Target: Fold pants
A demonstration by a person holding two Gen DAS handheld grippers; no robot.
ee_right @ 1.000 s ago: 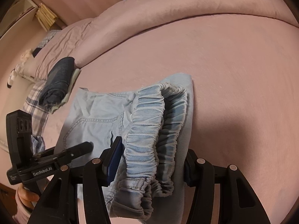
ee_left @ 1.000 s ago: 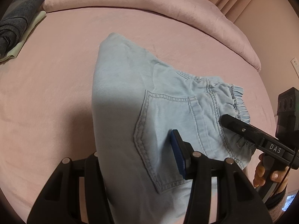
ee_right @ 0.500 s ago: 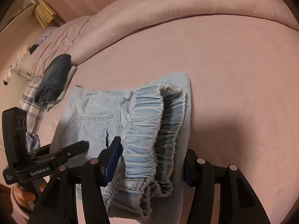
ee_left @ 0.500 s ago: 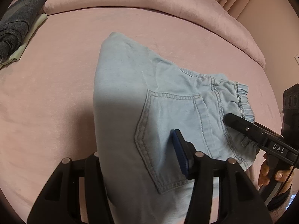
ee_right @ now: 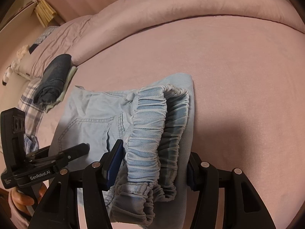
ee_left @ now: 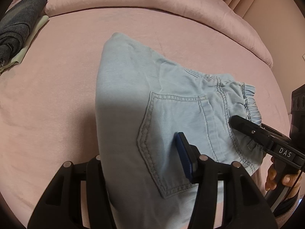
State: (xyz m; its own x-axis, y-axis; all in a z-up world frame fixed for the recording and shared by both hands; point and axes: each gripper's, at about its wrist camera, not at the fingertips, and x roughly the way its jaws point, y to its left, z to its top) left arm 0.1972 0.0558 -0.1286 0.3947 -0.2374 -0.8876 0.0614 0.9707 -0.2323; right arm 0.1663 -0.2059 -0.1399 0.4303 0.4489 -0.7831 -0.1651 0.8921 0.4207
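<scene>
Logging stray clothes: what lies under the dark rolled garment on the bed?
A pale folded cloth sticks out beneath the dark rolled garment; how far it reaches under is hidden.

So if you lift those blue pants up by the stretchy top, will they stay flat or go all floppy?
Probably floppy: the pants are soft cloth that already bends over itself on the bed. The gathered waistband looks bunched and springy, so it may scrunch up more in the right gripper. They likely won't slide away, since the bedcover looks soft, not slick.
</scene>
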